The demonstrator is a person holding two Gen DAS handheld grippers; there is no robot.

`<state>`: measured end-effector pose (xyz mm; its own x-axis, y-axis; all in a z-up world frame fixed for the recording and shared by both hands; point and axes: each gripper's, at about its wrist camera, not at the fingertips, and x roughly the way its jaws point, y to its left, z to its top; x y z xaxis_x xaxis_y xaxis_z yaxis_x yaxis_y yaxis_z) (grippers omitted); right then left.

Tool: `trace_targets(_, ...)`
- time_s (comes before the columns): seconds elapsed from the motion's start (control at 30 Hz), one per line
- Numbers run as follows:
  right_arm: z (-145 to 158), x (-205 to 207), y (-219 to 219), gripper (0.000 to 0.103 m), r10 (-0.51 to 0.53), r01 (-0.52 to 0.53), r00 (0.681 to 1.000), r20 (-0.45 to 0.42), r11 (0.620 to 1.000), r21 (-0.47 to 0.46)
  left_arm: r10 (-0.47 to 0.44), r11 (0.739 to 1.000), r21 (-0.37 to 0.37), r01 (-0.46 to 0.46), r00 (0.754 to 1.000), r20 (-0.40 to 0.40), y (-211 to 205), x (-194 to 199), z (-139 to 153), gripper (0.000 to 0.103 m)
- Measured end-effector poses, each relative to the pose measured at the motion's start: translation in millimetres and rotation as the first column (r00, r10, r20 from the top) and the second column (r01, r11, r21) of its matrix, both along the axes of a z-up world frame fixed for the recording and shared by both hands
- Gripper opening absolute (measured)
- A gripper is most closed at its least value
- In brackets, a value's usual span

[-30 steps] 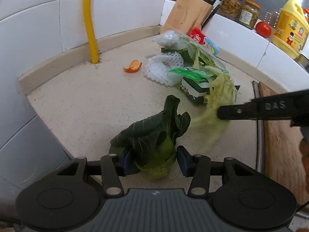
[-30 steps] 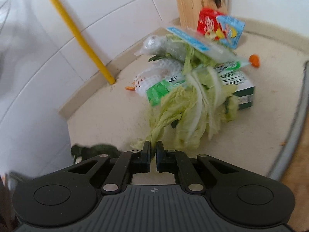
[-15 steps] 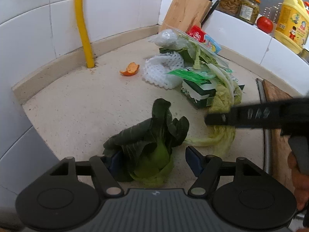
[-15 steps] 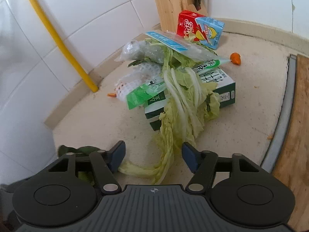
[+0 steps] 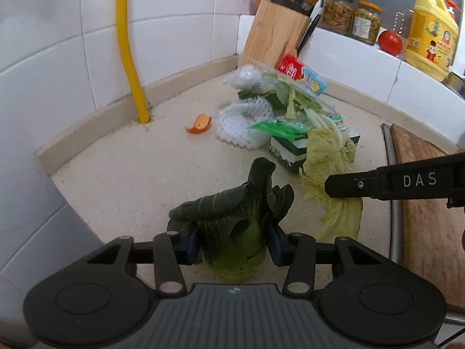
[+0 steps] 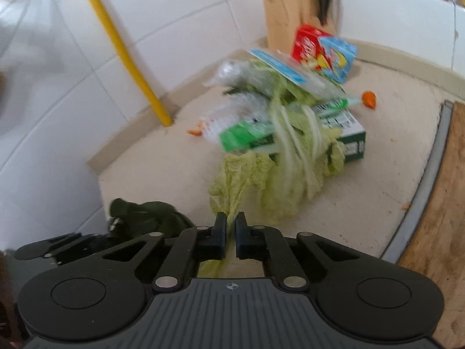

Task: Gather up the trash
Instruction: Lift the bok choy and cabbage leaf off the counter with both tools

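1. Left gripper [image 5: 232, 242]: jaws closing on the bok choy [image 5: 232, 218], blue pads against its stem base on both sides, so it reads as grasped. It sits on the counter [image 5: 130, 168], nearest item to me, well short of the trash pile.
2. Right gripper [image 6: 230, 231]: clenched on the near tip of a napa cabbage leaf [image 6: 241, 174], jaws closing to almost nothing, leaf pinched between the pads. The leaf trails from the gripper back toward the pile.
3. Step in hand, my read: both grippers are securing vegetable scraps, one each, before lifting.
4. Trash pile, beyond the bok choy: green-and-white carton [image 5: 290, 151], white foam net [image 5: 244, 122], plastic wrap, red-and-blue drink carton [image 5: 302, 74]. More cabbage leaves are draped over the green carton.
5. Orange peel [image 5: 199, 123] lies left of the pile, near the yellow pipe [image 5: 128, 46].
6. Knife block [image 5: 273, 37] stands behind the pile; not trash.
7. Next move calls for lifting both scraps clear and carrying them to a bin; no bin is in view. Risk: the cabbage leaf drags the pile or tears.
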<state>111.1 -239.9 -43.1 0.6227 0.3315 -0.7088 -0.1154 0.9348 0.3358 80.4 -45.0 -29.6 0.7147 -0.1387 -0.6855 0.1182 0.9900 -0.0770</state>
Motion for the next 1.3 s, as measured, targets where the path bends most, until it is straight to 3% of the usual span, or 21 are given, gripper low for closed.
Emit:
trace_targets(0.57,33.7,-18.6,3.9,0.008,0.01,-0.013,0.995,0.102,0.999,0.03,0.022,1.0,0.017,-0.023,0.996,0.087,4.1,-17.0,21.3,0.038)
trace_targets(1.3,44.4,-20.3,-22.8,0.007,-0.081,0.086,0.985,0.152,0.996,-0.031,0.028,0.999,-0.022,-0.027,0.997,0.073,6.7,-10.1,20.3,0.037)
